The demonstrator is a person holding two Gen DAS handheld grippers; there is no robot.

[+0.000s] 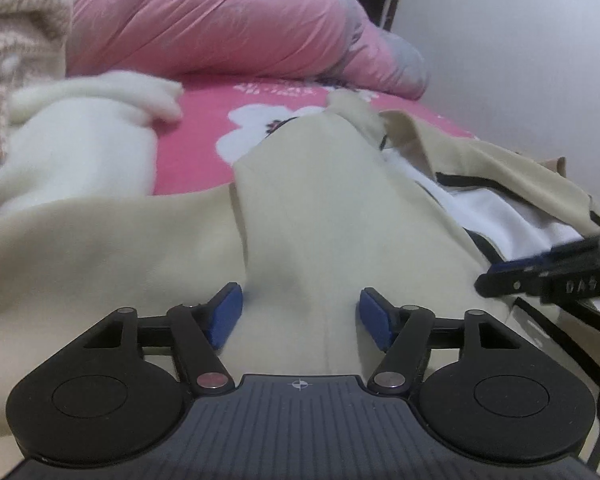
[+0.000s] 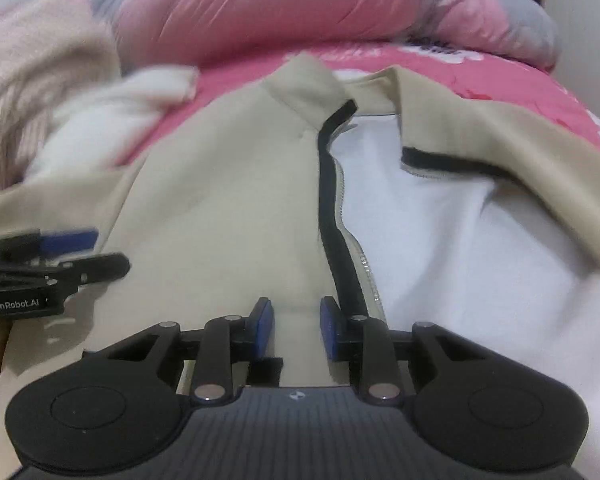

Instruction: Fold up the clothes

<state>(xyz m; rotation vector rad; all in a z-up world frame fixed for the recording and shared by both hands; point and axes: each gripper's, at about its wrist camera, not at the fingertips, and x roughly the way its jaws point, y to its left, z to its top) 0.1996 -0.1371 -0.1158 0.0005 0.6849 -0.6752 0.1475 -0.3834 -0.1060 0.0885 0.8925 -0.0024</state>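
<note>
A beige jacket (image 1: 320, 208) with black zip trim (image 2: 328, 200) and white lining (image 2: 440, 220) lies spread open on a pink bed sheet (image 1: 204, 148). My left gripper (image 1: 300, 316) hovers low over the jacket's left front panel, blue pads wide apart, with a soft ridge of cloth running between them untouched. My right gripper (image 2: 296, 328) stands just left of the zip trim, its pads a narrow gap apart with beige fabric lying under them, not pinched. Each gripper shows in the other's view: the right gripper (image 1: 496, 276) at the right edge, the left gripper (image 2: 112, 252) at the left edge.
A fluffy white garment (image 1: 84, 148) lies left of the jacket, beside a knitted beige-pink sweater (image 1: 16, 40). A bunched pink duvet (image 1: 220, 20) fills the back of the bed. A pale wall (image 1: 520, 60) borders the bed on the right.
</note>
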